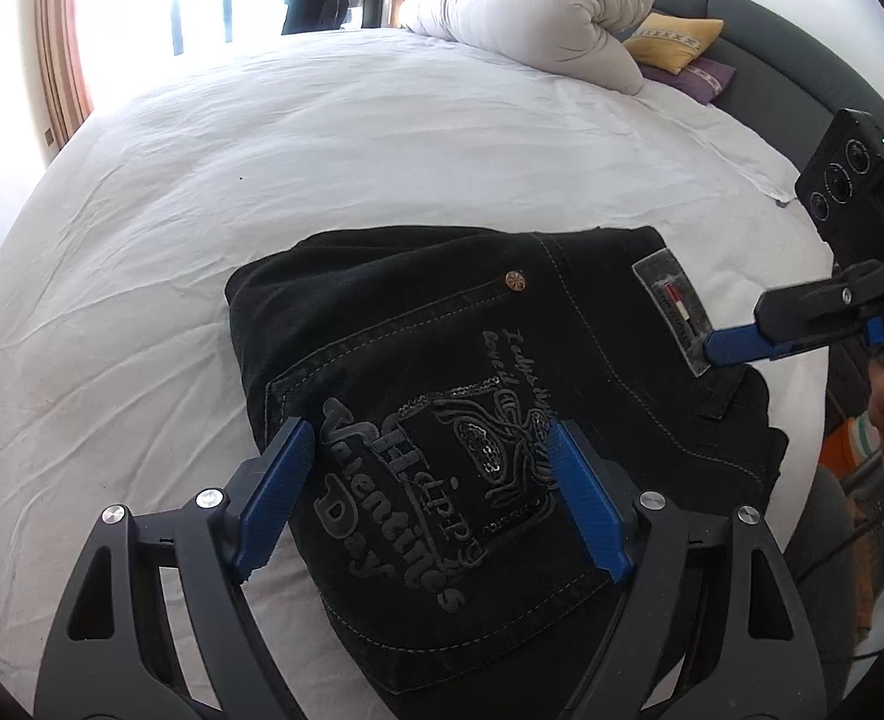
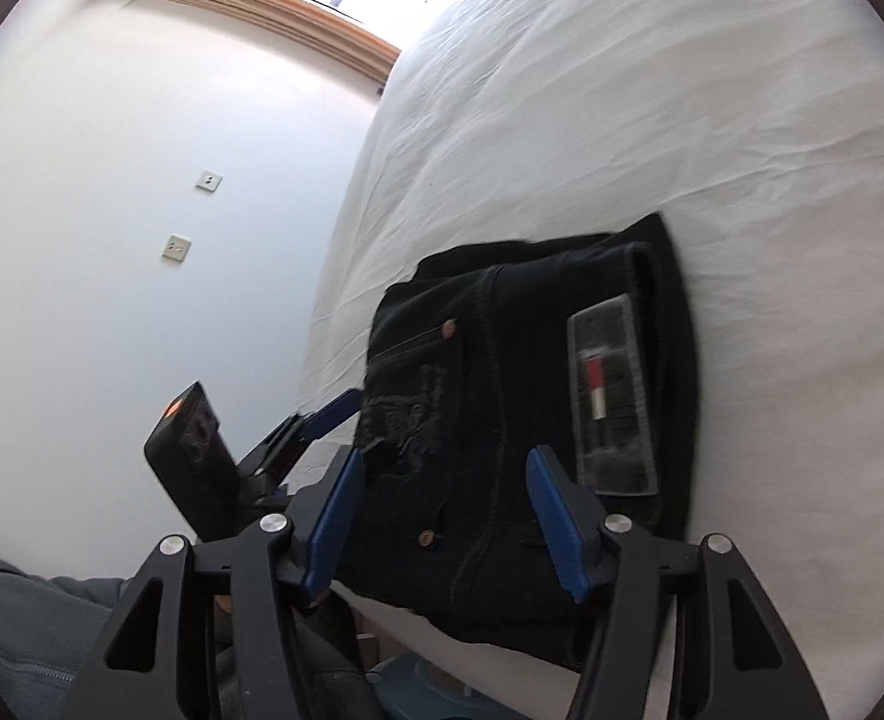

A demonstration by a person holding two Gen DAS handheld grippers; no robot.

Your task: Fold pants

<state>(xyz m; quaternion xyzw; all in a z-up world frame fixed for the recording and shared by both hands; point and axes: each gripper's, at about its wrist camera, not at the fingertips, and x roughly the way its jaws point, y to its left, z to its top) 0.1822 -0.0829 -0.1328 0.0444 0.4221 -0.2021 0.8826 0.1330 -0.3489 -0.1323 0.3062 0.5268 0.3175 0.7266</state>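
Note:
Black jeans (image 1: 454, 360) lie folded in a compact stack on the white bed sheet (image 1: 261, 150), back pocket with grey embroidered lettering up and a grey waistband patch (image 1: 676, 312) at the right. My left gripper (image 1: 429, 450) is open, its blue fingers either side of the pocket print, just above the fabric. My right gripper (image 2: 442, 480) is open over the waistband end of the jeans (image 2: 502, 390), next to the patch (image 2: 610, 396). It shows in the left wrist view (image 1: 724, 348) at the jeans' right edge. The left gripper shows in the right wrist view (image 2: 327, 414).
A rolled white duvet (image 1: 538, 6) and yellow and purple cushions (image 1: 676, 42) lie at the head of the bed by a grey headboard (image 1: 802, 54). The near bed edge (image 2: 381, 606) runs just under the jeans. A white wall with sockets (image 2: 177, 249) is to the left.

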